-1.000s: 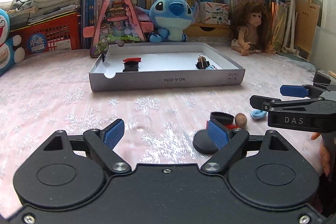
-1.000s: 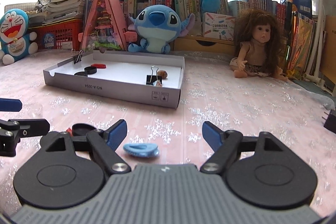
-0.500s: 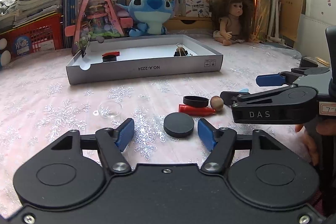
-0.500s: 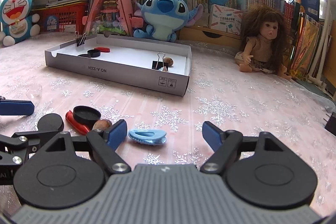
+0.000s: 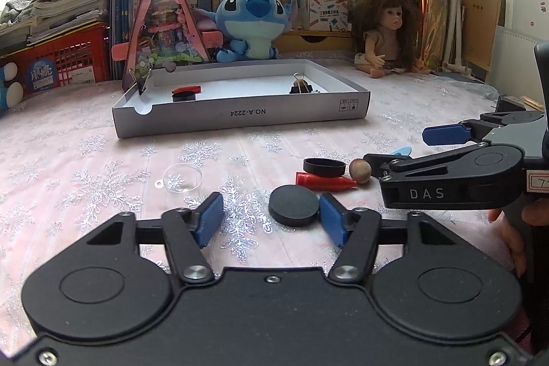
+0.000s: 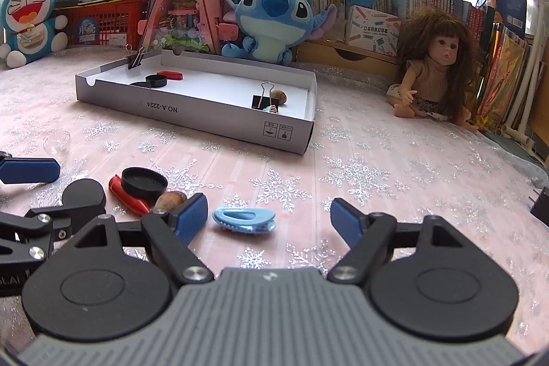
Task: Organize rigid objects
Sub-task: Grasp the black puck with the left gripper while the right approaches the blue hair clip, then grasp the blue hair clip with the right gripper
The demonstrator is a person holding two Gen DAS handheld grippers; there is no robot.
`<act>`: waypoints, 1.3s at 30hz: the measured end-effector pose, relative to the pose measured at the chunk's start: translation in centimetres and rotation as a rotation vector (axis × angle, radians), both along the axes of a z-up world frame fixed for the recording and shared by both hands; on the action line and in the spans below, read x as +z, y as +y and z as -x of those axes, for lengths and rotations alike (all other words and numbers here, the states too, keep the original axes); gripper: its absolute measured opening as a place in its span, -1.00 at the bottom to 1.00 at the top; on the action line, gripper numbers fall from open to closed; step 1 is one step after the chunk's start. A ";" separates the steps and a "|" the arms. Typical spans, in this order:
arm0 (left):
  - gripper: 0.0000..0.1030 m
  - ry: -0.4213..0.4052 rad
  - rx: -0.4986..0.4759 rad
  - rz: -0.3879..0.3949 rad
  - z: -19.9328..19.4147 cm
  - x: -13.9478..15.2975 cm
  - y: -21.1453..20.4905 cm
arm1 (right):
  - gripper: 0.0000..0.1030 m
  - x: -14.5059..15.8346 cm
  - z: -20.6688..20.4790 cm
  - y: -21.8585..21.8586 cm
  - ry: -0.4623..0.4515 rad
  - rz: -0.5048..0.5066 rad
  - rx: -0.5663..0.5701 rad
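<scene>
My left gripper (image 5: pixel 271 222) is open and low over the pink cloth, with a flat black disc (image 5: pixel 293 205) just inside its right finger. Beyond the disc lie a black cap (image 5: pixel 324 167), a red piece (image 5: pixel 326 182) and a brown nut (image 5: pixel 360 170). My right gripper (image 6: pixel 269 222) is open with a light blue clip (image 6: pixel 244 220) between its fingers. The same disc (image 6: pixel 85 192), cap (image 6: pixel 144 182), red piece (image 6: pixel 128 198) and nut (image 6: pixel 170 199) show at its left. The grey box lid (image 5: pixel 240 117) farther back holds a black cap, a red piece, binder clips and a nut.
A clear plastic dome (image 5: pixel 182 178) lies on the cloth to the left. A Stitch plush (image 5: pixel 252 23), a doll (image 5: pixel 386 33), a pink triangular toy house (image 5: pixel 164 19), red baskets and books line the back. A small dark block (image 6: pixel 540 203) sits at the far right.
Both grippers have drawn a little closer to the loose objects and lowered. The black disc now sits against the left gripper's right finger. The blue clip lies between the right gripper's fingers.
</scene>
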State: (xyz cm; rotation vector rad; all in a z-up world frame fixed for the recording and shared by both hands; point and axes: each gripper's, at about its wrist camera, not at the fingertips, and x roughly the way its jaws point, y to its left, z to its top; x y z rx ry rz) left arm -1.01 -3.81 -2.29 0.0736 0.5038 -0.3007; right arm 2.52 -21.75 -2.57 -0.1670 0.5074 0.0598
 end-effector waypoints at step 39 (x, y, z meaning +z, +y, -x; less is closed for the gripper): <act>-0.40 -0.041 0.009 0.003 0.7 1.1 0.1 | -0.09 0.4 1.1 -0.4 0.042 -0.141 0.004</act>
